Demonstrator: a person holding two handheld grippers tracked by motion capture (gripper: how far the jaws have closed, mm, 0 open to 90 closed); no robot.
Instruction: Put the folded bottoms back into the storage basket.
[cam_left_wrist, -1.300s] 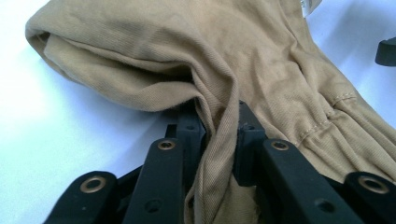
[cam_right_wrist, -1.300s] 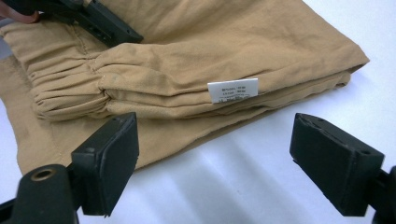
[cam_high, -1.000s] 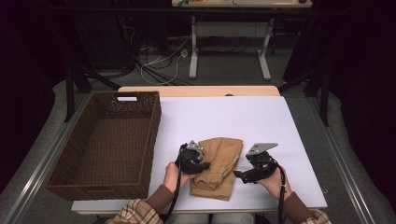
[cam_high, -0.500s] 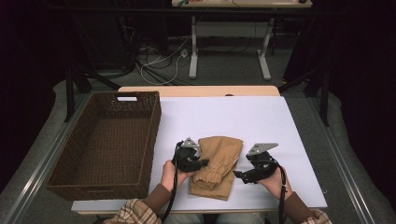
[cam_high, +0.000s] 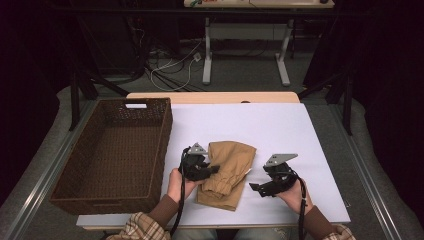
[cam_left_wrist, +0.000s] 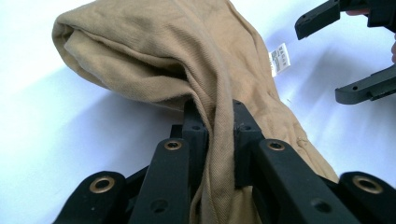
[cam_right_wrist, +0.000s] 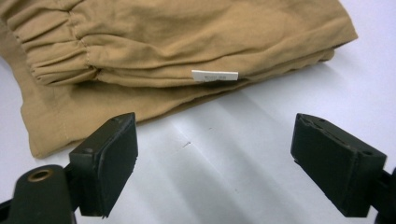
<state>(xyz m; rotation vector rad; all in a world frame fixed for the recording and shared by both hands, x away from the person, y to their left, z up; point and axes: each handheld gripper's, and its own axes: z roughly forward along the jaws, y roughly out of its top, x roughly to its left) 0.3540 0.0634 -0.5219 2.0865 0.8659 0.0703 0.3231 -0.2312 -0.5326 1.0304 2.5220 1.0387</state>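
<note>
My left gripper is clamped on a fold of the tan folded garment lying mid-desk beside the basket. My right gripper gapes wide, holding nothing. Cloth looks soft, light, floppy; best pinched at the thick elastic waistband.

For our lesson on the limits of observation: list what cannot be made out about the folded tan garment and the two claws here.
- White label on the tan garment: print too small, right gripper view.
- Fabric inside left claw: pinched part hidden by the jaws, left gripper view.
- Garment's underside: hidden against the table, high view.
- Right claw: body cut off by the bottom edge.
</note>
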